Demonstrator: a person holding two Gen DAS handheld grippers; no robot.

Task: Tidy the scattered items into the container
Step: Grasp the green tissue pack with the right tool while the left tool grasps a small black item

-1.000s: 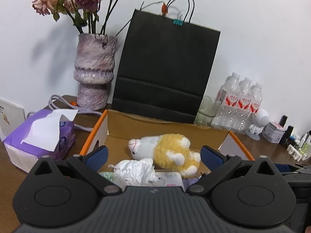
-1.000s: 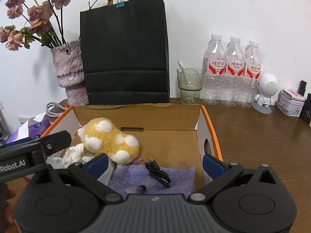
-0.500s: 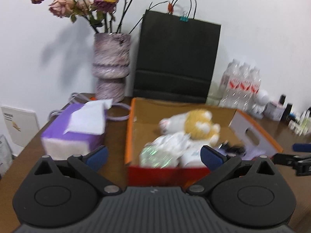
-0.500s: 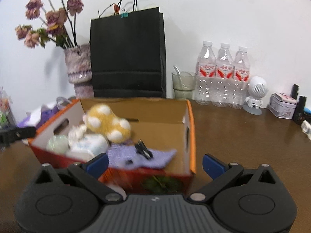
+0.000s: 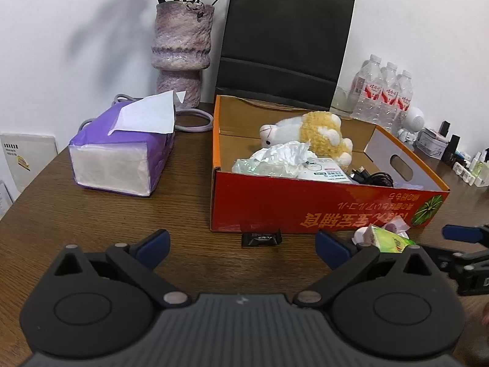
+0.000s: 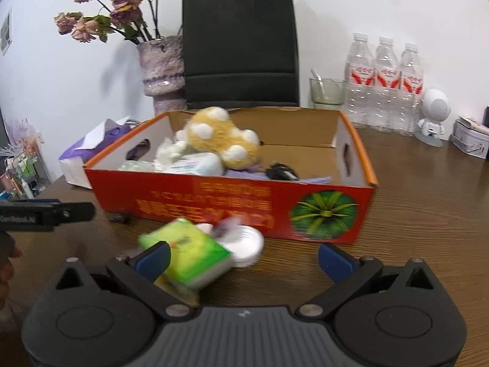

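Green packet (image 6: 186,252) motion-blurred

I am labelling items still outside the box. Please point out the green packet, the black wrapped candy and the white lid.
green packet (image 6: 191,249), right wrist view, on its top face.
black wrapped candy (image 5: 261,238), left wrist view, on its middle.
white lid (image 6: 247,243), right wrist view, on its flat top.

both grippers (image 5: 241,244) (image 6: 243,255) pulled back from over the box (image 5: 305,211) to before it.

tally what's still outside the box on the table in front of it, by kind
Green packet: 1
White round lid: 1
Small black wrapped item: 1
Total: 3 by the red box. A pinkish scrap by the lid is too blurred to count.
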